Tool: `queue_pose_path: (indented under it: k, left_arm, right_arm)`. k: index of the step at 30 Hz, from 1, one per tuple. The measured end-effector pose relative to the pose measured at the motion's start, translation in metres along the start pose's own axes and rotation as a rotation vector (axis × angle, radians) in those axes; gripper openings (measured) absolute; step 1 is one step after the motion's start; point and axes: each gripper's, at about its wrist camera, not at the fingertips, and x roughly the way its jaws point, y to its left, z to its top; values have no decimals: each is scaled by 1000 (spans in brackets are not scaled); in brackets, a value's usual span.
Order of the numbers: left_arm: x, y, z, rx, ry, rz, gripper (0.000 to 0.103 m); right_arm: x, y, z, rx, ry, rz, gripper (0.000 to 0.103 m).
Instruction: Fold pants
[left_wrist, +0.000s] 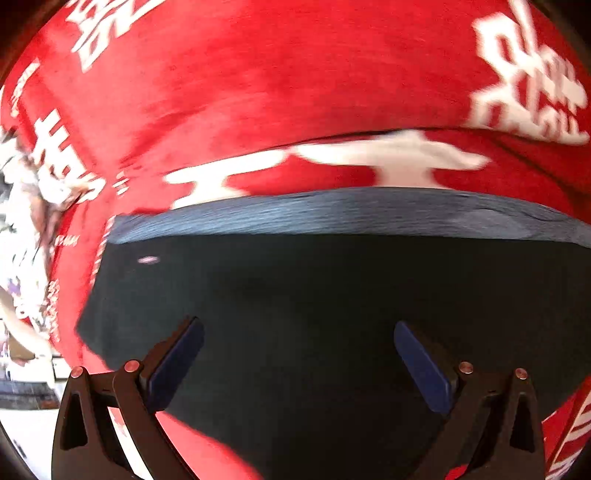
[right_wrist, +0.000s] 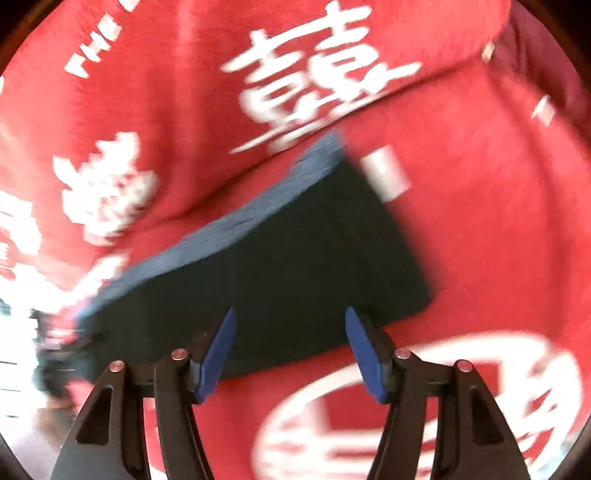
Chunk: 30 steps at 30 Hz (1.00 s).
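Folded dark navy fabric pants (left_wrist: 314, 314) lie on red cloth (left_wrist: 258, 92) printed with blurred white characters; left gripper (left_wrist: 299, 365) and right gripper (right_wrist: 291, 350) both released, jaws apart, grasping nothing.

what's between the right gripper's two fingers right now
Nothing is pinched there. In the right wrist view the right gripper stands open, and through the gap shows only the dark folded pants lying below on the red cloth.

A red cloth printed with large white characters and lettering (left_wrist: 258, 92) covers nearly the whole surface in both views (right_wrist: 480, 221), lying in soft folds and creases. At the left edge of the left wrist view sits a blurred patch of white and brownish clutter (left_wrist: 26, 206), too smeared to identify.
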Motion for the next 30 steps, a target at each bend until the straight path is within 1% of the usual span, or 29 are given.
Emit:
queue_pose_path:
  k: [1, 3, 4, 5, 7, 8, 10, 12, 13, 14, 16, 17, 19, 21, 22, 24, 25, 26, 27, 28, 29, 30]
  left_arm:
    - [2, 10, 0, -9, 3, 11, 103]
    - [3, 34, -6, -12, -1, 45, 103]
    - [8, 44, -7, -7, -8, 60, 103]
    - [11, 56, -8, 2, -17, 76, 103]
    - [23, 83, -7, 28, -50, 115, 103]
    - [29, 96, -6, 42, -67, 134, 103]
    - [43, 123, -7, 52, -75, 164, 103]
    - [64, 154, -12, 37, -51, 164, 103]
    - [74, 166, -15, 24, -34, 152, 103]
    - [82, 183, -19, -11, -32, 80, 103]
    - [90, 200, -21, -64, -27, -27, 103]
    - [91, 203, -21, -75, -23, -50, 103]
    - [93, 204, -21, -74, -24, -78, 103]
    - [97, 208, -22, -71, -38, -105, 103]
    - [96, 206, -24, -76, -41, -119, 103]
    - [101, 214, -23, -83, -43, -149, 103]
    - [101, 215, -23, -83, -44, -157, 103]
    - [101, 216, -22, -77, -43, -159, 103]
    - [101, 216, -21, -66, -42, -156, 103]
    - [101, 215, -21, -47, -46, -149, 103]
    - [101, 215, -20, -31, -55, -148, 103]
    - [102, 214, -20, -18, -66, -151, 103]
  right_arm:
    - [7, 8, -9, 7, 39, 64, 66]
    - [41, 41, -37, 29, 158, 232, 66]
    - [53, 53, -48, 40, 196, 281, 66]
    - [79, 77, -69, 62, 267, 369, 66]
    - [116, 111, -99, 91, 359, 448, 66]
    - [136, 126, -113, 107, 390, 476, 66]
    - [157, 146, -130, 126, 418, 524, 66]
    - [185, 171, -147, 146, 424, 561, 66]
    - [201, 179, -153, 151, 423, 566, 66]
    - [211, 187, -157, 165, 416, 561, 66]
    - [214, 190, -160, 206, 406, 577, 68]
    - [214, 193, -164, 231, 391, 601, 68]
    - [211, 198, -162, 232, 365, 617, 68]
    - [211, 206, -163, 214, 343, 595, 68]
    - [217, 213, -163, 213, 342, 579, 68]
    - [228, 215, -163, 212, 364, 542, 67]
    - [230, 213, -165, 215, 371, 525, 65]
    - [232, 214, -163, 225, 380, 490, 46]
    - [232, 219, -162, 211, 391, 447, 8]
    - [228, 225, -158, 180, 388, 412, 9]
    - [213, 236, -153, 112, 349, 410, 9]
    - [204, 244, -152, 54, 332, 389, 9]
